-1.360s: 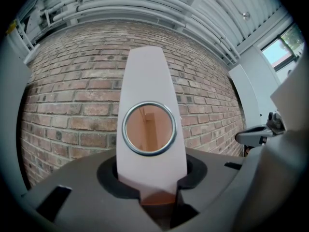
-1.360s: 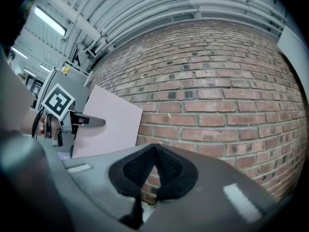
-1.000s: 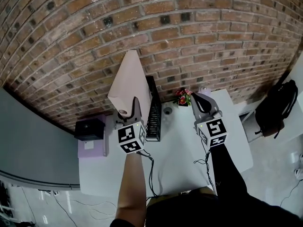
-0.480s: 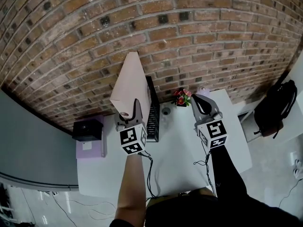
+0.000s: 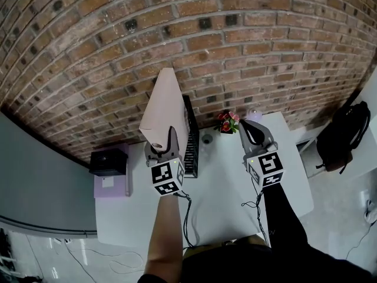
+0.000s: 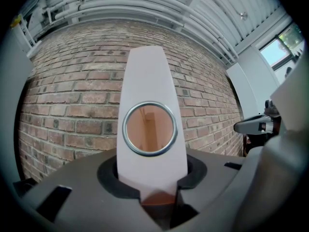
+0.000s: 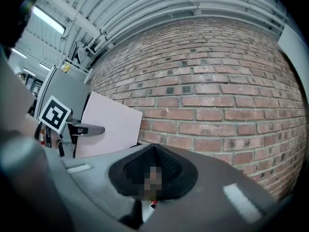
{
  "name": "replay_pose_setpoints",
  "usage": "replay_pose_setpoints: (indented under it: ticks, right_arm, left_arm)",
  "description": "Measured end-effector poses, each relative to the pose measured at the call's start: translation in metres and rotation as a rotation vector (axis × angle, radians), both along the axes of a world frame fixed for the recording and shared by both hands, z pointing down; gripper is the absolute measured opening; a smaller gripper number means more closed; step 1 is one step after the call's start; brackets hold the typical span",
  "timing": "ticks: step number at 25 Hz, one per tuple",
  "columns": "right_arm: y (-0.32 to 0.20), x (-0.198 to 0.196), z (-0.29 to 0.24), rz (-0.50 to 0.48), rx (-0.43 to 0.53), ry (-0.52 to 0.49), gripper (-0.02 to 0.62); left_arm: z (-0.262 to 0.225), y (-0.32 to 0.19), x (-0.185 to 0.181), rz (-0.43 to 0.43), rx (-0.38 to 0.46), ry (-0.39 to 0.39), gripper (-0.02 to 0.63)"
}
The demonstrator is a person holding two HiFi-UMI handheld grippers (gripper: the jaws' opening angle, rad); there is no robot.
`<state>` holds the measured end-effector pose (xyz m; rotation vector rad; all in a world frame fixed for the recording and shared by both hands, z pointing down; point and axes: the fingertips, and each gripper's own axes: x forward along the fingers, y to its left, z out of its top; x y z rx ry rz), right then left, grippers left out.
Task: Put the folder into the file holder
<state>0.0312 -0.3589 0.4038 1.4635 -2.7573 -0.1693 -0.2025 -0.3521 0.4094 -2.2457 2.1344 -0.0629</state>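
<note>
A pale pink folder [image 5: 166, 108] with a metal-ringed finger hole [image 6: 149, 128] stands upright above the white table [image 5: 224, 187]. My left gripper [image 5: 164, 141] is shut on its lower spine edge, pads either side [image 6: 157, 197]. The black file holder [image 5: 191, 140] stands on the table just right of the folder, against the brick wall. My right gripper [image 5: 250, 130] hovers at the right over the table, jaws together with nothing between them [image 7: 145, 207]. In the right gripper view the folder [image 7: 106, 124] and the left gripper [image 7: 79, 128] show at the left.
Pink flowers [image 5: 227, 122] and a small round object [image 5: 207, 138] sit between the holder and my right gripper. A black box [image 5: 109, 161] rests on a purple stand left of the table. A black backpack [image 5: 344, 134] lies on the floor at the right. Cables [image 5: 187, 205] trail across the table.
The left gripper and the folder have drifted slightly right and nearer, closer beside the file holder. The right gripper has barely moved.
</note>
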Motion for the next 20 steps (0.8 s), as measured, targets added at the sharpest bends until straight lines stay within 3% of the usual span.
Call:
replay_pose_setpoints:
  ticks: [20]
  right_arm:
    - [0.003, -0.012, 0.007, -0.015, -0.008, 0.022, 0.0]
  left_arm:
    - [0.03, 0.003, -0.002, 0.004, -0.051, 0.022, 0.156]
